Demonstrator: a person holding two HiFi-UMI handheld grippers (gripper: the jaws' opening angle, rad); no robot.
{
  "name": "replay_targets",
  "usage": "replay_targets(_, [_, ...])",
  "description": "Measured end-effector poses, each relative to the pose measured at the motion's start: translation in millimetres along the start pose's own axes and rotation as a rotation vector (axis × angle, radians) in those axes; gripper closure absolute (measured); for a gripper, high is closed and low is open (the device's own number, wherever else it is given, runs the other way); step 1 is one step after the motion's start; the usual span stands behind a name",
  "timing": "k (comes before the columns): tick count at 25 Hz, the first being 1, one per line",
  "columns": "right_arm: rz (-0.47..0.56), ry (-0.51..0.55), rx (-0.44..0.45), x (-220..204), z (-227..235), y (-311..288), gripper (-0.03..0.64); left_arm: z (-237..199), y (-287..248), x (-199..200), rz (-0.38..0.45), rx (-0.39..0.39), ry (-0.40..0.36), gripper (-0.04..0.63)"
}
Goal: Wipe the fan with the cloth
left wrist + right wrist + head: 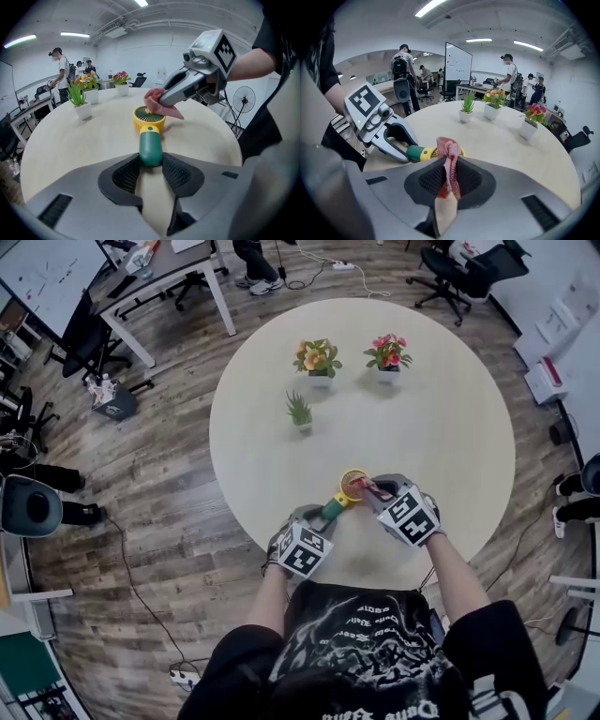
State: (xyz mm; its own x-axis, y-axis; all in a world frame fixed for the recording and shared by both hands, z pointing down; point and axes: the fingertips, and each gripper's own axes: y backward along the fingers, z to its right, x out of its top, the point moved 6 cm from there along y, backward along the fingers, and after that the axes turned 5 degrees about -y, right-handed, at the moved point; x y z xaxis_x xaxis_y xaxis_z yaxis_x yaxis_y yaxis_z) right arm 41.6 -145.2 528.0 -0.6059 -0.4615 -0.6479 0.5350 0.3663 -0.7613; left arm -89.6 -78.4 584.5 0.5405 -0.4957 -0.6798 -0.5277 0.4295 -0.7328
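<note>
A round pale surface (450, 427) stood on a wood-plank floor (159, 484). In the head view a whiteboard (42, 277) filled the upper left and office chairs (464, 273) the upper right. The fan (345, 495) was just below centre, over the surface. The red cloth (367, 488) hid part of its yellow head. The left tongs (151, 164) pinched the fan's green handle, and the right tongs (449, 174) pinched the cloth. White pots (320, 381) held orange flowers (317, 357), pink flowers (387, 351) and a spiky green plant (299, 409).
</note>
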Motion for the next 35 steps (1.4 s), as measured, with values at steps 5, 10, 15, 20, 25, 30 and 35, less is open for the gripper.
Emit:
replay_targets(5, [-0.026, 0.021, 0.140, 45, -8, -14, 0.560, 1, 1, 1, -0.008, -0.016, -0.070, 0.425])
replay_targets(10, [-0.341, 0.047, 0.391, 73, -48, -67, 0.560, -1, -3, 4, -0.022, -0.038, -0.102, 0.425])
replay_targets(15, [-0.673, 0.018, 0.369, 60, -51, -95, 0.563, 0, -4, 4, -0.033, -0.033, -0.114, 0.425])
replay_targets(20, [-0.763, 0.052, 0.335, 57, -53, -105, 0.563, 0, -4, 6, -0.056, -0.027, -0.094, 0.425])
replay_targets(25, [-0.796, 0.177, 0.302, 59, -51, -104, 0.563, -4, -7, 9, -0.051, -0.033, -0.018, 0.426])
replay_targets(30, [-0.876, 0.297, 0.253, 61, -40, -101, 0.563, -4, -7, 10, -0.054, -0.039, 0.004, 0.426])
replay_targets(35, [-0.869, 0.340, 0.226, 61, -30, -104, 0.561, -5, -8, 8, -0.057, -0.042, 0.002, 0.426])
